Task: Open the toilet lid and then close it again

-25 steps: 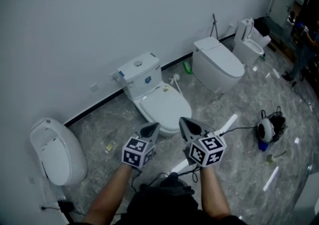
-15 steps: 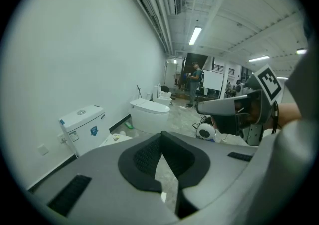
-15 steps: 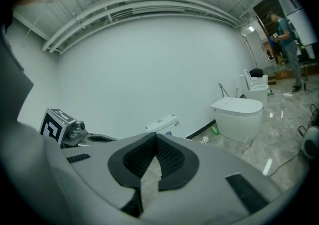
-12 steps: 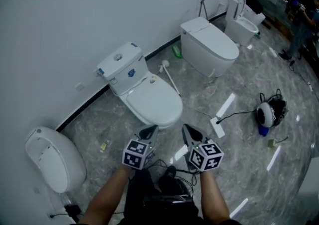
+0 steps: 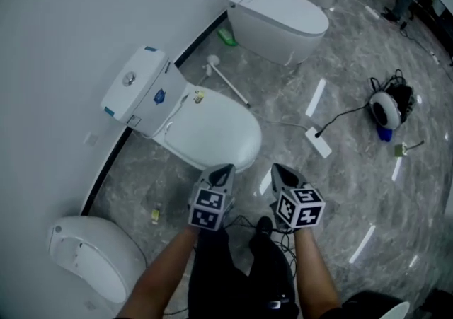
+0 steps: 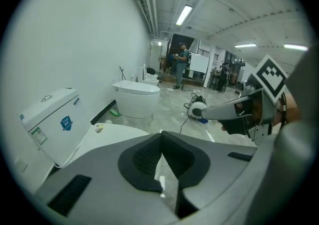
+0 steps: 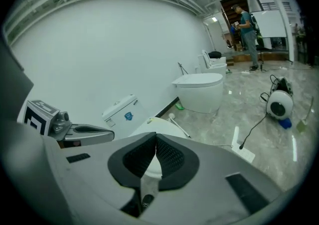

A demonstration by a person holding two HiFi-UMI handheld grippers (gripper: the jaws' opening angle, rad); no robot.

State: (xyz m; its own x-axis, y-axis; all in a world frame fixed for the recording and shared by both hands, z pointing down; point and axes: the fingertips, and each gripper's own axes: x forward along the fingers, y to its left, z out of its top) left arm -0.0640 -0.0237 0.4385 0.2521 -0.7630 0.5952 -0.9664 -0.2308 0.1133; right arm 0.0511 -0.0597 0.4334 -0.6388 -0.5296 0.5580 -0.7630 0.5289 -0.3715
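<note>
One toilet lid [image 5: 212, 130] is my concern, and it lies shut and flat, white and rounded, its hinge end against the cistern [image 5: 134, 91] by the wall [image 5: 64, 20] and its front edge turned toward me; a small yellowish scrap [image 5: 199, 97] sits near the hinge, too small for me to name; nothing of the task looks done, so I judge this the approach before the opening. Just off that front edge are my two tools; the left gripper [image 5: 224, 168] has its jaws pressed together with nothing between them; from my head its tip lies over the lid's near rim, though its own view shows the lid beyond and to the left, so I take it to be near and not touching; the right gripper [image 5: 278, 167] is likewise closed tight and empty, beside the left and over bare floor [image 5: 340, 190] just past the lid's front. Next, I think, one tip must get under the lid's front lip, or the jaws must part to pinch it, and then swing it up toward the cistern; the lip looks thin and smooth, so a shallow hold could slip. Farther out, a toilet brush [image 5: 226, 84] lies on the floor between this toilet and a second toilet [image 5: 279, 10]; a white power strip [image 5: 318, 142] and a round white device [image 5: 386, 109] lie to my right; another white fixture [image 5: 95, 257] stands at my left by the wall.
</note>
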